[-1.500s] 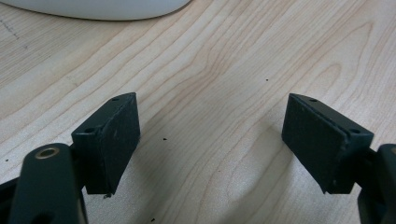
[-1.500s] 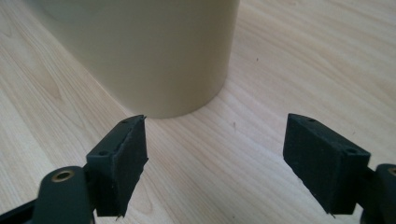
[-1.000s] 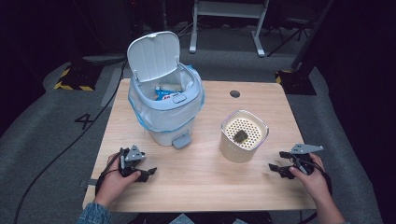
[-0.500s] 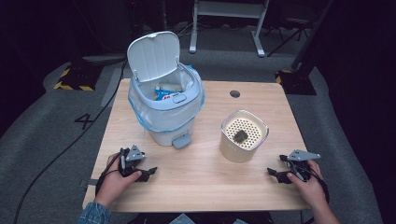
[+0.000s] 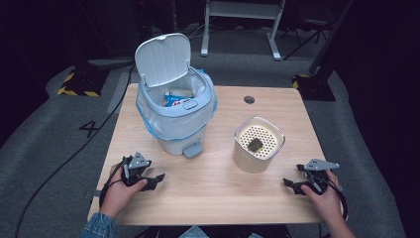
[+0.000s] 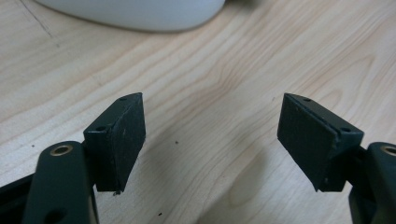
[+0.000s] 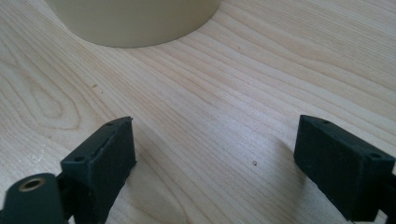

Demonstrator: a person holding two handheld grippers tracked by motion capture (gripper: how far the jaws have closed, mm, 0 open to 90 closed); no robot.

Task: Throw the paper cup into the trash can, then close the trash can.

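High view shows both hands resting low at the near edge of the wooden counter (image 5: 218, 198), each with a tool lying just above the boards. The left tool (image 5: 157, 177) sits near the front of the white pedal bin (image 5: 176, 116), whose lid stands tipped up and back, with a thin plastic liner folded over its rim and a blue-and-white wrapper inside. The right tool (image 5: 288, 183) lies near the cream container (image 5: 258, 148), which has a perforated insert on top and a small dark scrap (image 5: 255, 144) resting on that insert. Left gripper view has the jaws spread wide with only bare wood between them, having closed a touch just now; right gripper view has the jaws standing wide over bare wood too, having just been opening. Neither tool holds anything. Judging by the layout, the work in hand is clearing that scrap into the bin, and the right tool is the better placed for it. A clean way would be to rise first, come down over the container from above and pinch the scrap lightly, since the rim walls block a level approach. The carry then crosses open counter to the bin, where the raised lid guards the far side, so entry from the near side looks safest. Beyond the counter stand a metal frame and cables on the dark floor, well apart.
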